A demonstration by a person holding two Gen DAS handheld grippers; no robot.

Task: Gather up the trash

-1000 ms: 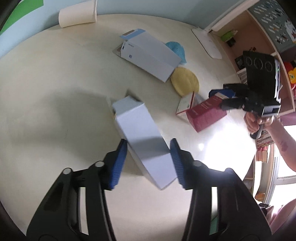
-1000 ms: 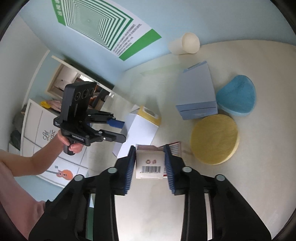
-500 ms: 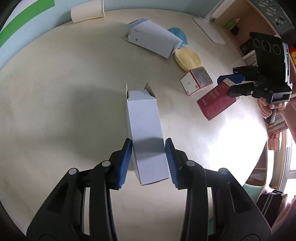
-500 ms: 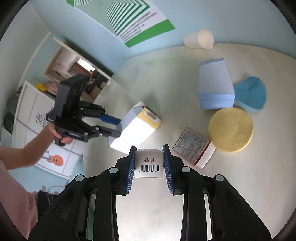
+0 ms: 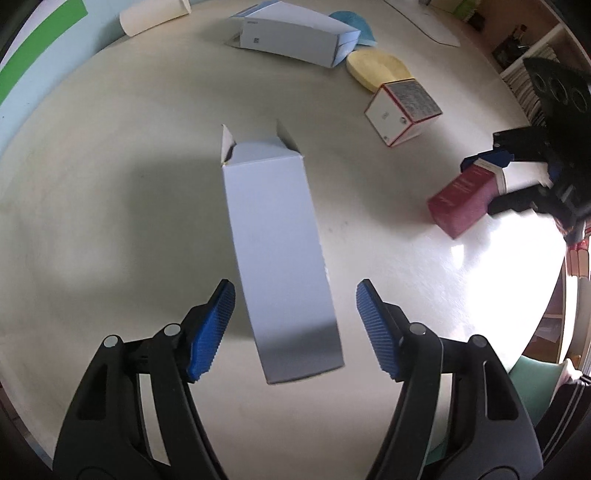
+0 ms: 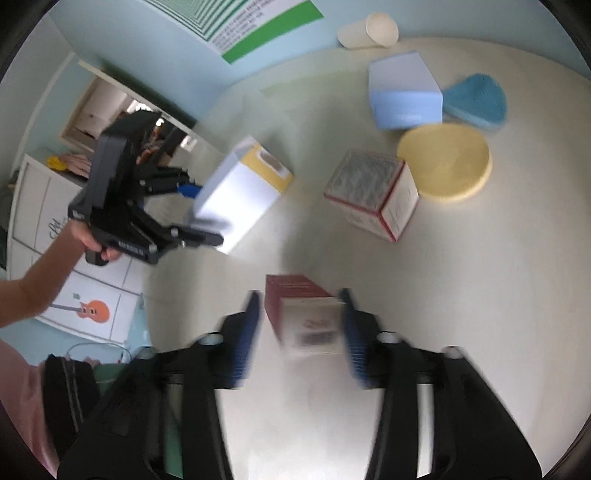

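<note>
**Desk:** What step is this?

**Photographer:** A double release. The left gripper (image 5: 295, 325) has just been opening; its blue pads stand clear of the tall white carton (image 5: 280, 254) on both sides, the carton still between them with its flapped end pointing far. The right gripper (image 6: 301, 332) has also just been opening, and the dark-red box (image 6: 301, 314) sits between its fingers with a gap showing on each side, though motion blur softens that frame. Neither gripper is grasping anything.

**Desk:** Where does the trash lie?

**Photographer:** All on the pale round table (image 5: 110, 184). Far right of the white carton are a red-edged small box (image 5: 404, 107), a long white-and-blue box (image 5: 291, 37) and a paper cup (image 5: 155, 14) on its side at the far edge.

**Desk:** Next move?

**Photographer:** By my reading, each hand must back off without knocking its box, then go for the far pieces. No bin shows.

**Desk:** What does one view add?

**Photographer:** The right wrist view alone shows the carton's yellow end (image 6: 267, 166), plus the person's hand (image 6: 98, 243) on the left tool. The left view alone shows a plain gap at its pads.
</note>
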